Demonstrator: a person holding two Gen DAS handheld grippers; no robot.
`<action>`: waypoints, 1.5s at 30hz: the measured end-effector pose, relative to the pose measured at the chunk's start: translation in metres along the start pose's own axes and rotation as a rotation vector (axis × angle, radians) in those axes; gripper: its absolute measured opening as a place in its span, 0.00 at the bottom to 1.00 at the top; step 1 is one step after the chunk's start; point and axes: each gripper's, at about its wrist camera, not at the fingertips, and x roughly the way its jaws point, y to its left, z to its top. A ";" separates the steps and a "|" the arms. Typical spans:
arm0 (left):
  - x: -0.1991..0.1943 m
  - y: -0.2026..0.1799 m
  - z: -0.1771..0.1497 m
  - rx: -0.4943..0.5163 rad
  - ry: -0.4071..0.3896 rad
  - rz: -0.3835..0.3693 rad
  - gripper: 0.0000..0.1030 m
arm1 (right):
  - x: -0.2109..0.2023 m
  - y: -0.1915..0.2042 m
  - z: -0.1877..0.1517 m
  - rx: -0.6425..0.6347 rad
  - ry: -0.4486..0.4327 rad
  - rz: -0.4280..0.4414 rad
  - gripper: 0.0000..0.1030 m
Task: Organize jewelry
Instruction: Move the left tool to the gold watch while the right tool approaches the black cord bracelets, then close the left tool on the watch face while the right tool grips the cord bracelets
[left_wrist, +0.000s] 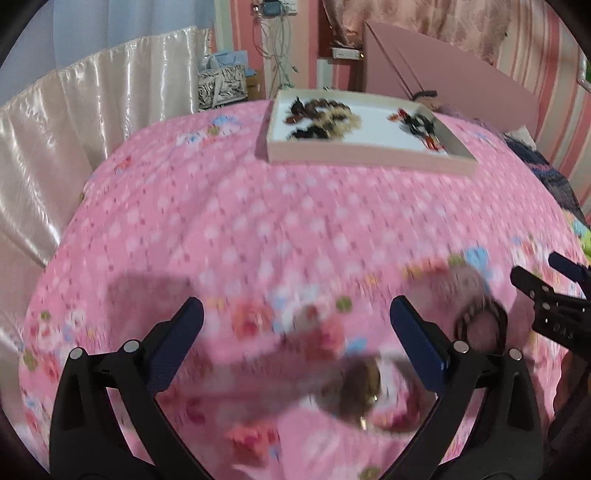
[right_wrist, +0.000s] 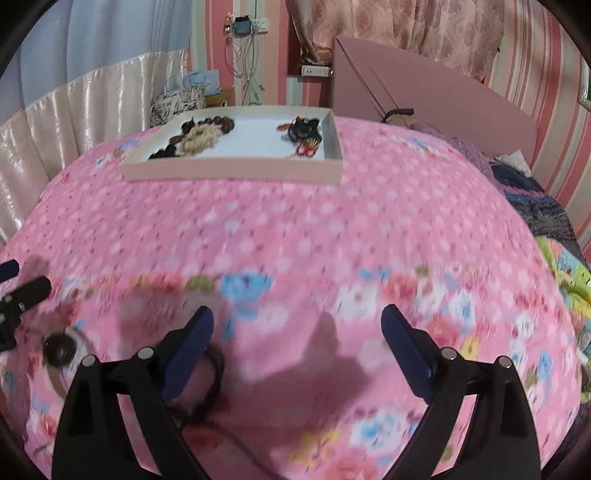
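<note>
A shallow pink-rimmed tray (left_wrist: 369, 159) with a white floor sits at the far side of the pink floral bedspread; it also shows in the right wrist view (right_wrist: 232, 172). It holds brown and cream bead strings (left_wrist: 319, 120) on the left and black and red pieces (left_wrist: 421, 125) on the right. My left gripper (left_wrist: 297, 325) is open above a blurred brown beaded piece (left_wrist: 360, 387). A dark cord loop (left_wrist: 480, 325) lies to its right. My right gripper (right_wrist: 297, 332) is open, with the dark cord loop (right_wrist: 212, 384) beside its left finger. A dark round piece (right_wrist: 59, 349) lies left.
A pink box lid (right_wrist: 424, 92) stands upright behind the tray. A satin curtain (left_wrist: 74, 122) hangs at the left. Folded dark and green blankets (right_wrist: 554, 251) lie at the bed's right edge. Bags and cables are against the far wall.
</note>
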 end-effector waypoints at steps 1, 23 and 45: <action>-0.001 -0.002 -0.006 0.008 0.007 -0.002 0.97 | -0.001 0.001 -0.004 0.000 0.005 0.006 0.89; 0.020 -0.018 -0.042 0.054 0.100 -0.066 0.56 | 0.019 0.022 -0.029 -0.040 0.051 0.020 0.66; 0.025 -0.023 -0.010 0.063 0.117 -0.156 0.11 | 0.005 0.017 0.001 -0.014 -0.011 0.109 0.07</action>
